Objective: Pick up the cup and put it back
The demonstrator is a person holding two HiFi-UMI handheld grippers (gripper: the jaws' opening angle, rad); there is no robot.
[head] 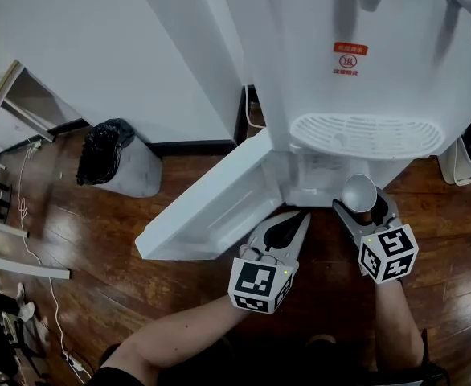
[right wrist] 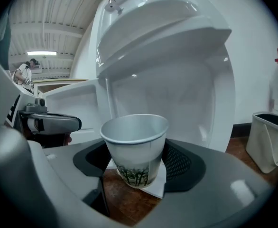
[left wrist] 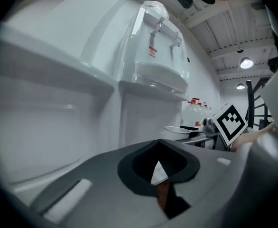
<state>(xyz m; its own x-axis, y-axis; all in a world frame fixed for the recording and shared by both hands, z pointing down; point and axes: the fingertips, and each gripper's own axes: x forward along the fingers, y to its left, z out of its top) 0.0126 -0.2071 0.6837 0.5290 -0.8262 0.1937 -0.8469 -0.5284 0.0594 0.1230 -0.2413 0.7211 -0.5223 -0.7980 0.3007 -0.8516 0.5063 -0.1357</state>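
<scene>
Right gripper (head: 362, 209) pinches white paper cup with green tree print (right wrist: 136, 144), low before white water dispenser (head: 364, 71), over brown wood floor (head: 99, 248). Left gripper (head: 298, 218) pressed together, empty. We should squeeze softly, hold cup upright, lower slowly, then let go.

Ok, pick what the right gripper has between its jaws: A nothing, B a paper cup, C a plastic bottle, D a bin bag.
B: the right gripper has its jaws closed against both sides of an upright paper cup.
</scene>
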